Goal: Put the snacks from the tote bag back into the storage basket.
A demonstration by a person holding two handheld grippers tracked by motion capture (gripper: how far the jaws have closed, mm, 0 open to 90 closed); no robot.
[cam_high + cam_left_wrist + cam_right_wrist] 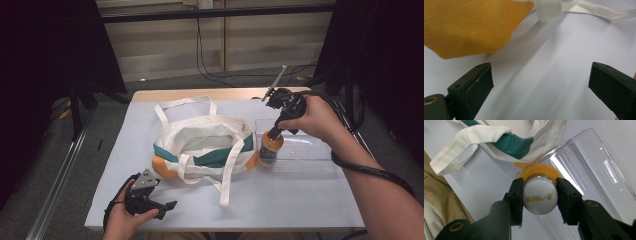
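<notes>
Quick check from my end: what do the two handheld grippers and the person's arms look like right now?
Both grippers are black with two flat, squared jaws. The left gripper carries a grey three-cornered plate on top. A thick black cable trails from the right gripper along the forearm. Both forearms are unsleeved.

Your right gripper clamped the cap of the orange bottle, which stood upright at the left end of the clear tray, just beside the cloth bag. Your left gripper rested low on the white table near its front edge, jaws apart, well clear of the bag.
</notes>
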